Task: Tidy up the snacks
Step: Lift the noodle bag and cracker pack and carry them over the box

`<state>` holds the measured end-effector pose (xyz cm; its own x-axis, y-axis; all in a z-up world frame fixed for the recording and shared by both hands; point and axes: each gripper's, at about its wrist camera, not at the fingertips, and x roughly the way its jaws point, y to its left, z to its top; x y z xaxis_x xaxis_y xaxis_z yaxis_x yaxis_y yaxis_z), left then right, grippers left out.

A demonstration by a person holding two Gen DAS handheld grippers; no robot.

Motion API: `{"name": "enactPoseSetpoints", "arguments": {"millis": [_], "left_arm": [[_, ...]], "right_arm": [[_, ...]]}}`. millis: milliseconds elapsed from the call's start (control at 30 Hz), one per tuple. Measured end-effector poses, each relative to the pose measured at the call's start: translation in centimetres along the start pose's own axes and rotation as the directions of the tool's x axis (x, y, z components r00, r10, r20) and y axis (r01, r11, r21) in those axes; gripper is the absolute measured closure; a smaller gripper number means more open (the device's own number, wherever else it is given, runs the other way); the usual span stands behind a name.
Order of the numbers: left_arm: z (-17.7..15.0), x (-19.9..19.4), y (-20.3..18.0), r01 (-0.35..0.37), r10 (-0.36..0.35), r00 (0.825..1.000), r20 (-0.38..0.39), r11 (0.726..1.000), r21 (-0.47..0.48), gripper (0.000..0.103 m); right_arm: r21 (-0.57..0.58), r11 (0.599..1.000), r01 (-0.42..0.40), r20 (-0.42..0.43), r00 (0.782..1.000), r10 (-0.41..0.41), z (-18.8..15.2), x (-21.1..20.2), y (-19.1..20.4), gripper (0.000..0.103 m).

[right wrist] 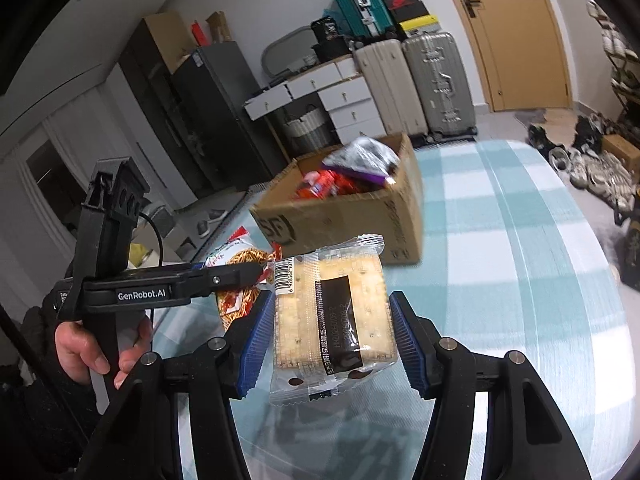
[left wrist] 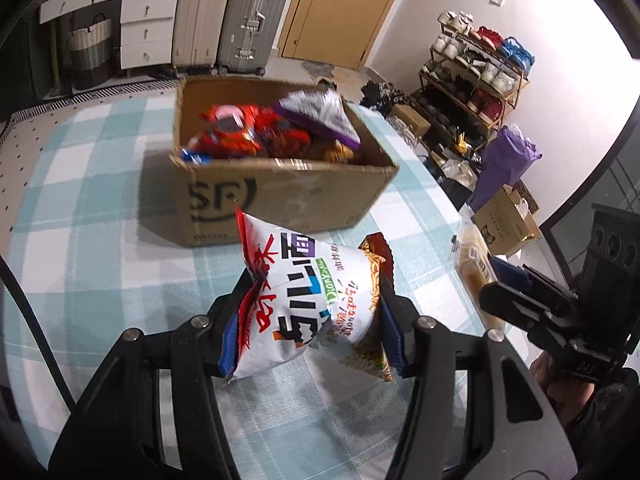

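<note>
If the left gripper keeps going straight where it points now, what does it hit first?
Probably the near wall of the cardboard box, straight beyond the noodle bag held in the left gripper; depth is uncertain, so it might meet the tablecloth first.

- My worktop (left wrist: 100,240) wears a pale blue-and-white checked cloth.
- An open cardboard box (left wrist: 288,196) marked SF sits on it at twelve o'clock, heaped with snack packets (left wrist: 248,136).

The lower snacks in the cardboard box (left wrist: 280,196) are buried under a red packet (left wrist: 240,132) and a purple-edged bag (left wrist: 320,116); their labels are blurred. In the right wrist view the noodle bag (right wrist: 240,258) is largely masked by the left gripper (right wrist: 256,270). The shoe rack (left wrist: 476,76) is too small to read.
</note>
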<state>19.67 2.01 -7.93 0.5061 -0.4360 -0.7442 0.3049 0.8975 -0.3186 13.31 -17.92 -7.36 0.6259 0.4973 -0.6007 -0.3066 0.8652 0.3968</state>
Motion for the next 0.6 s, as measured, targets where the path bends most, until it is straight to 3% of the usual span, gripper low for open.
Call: {"name": "enactPoseSetpoints", "arguments": {"millis": [233,600], "left_arm": [[3.2,-4.7,1.0,0.024,-0.022,0.998,0.058,0.999,-0.027,0.05],[9.0,-9.9,0.6,-0.015,0.014,0.992,0.124,1.0,0.012,0.05]], "right_arm": [[-0.073,0.997,-0.03,0.013,0.999,0.031,4.3,0.7,2.5,0.045],[-0.125,0.991,-0.052,0.046,0.997,0.058,11.2,1.4,5.1,0.045]]}}
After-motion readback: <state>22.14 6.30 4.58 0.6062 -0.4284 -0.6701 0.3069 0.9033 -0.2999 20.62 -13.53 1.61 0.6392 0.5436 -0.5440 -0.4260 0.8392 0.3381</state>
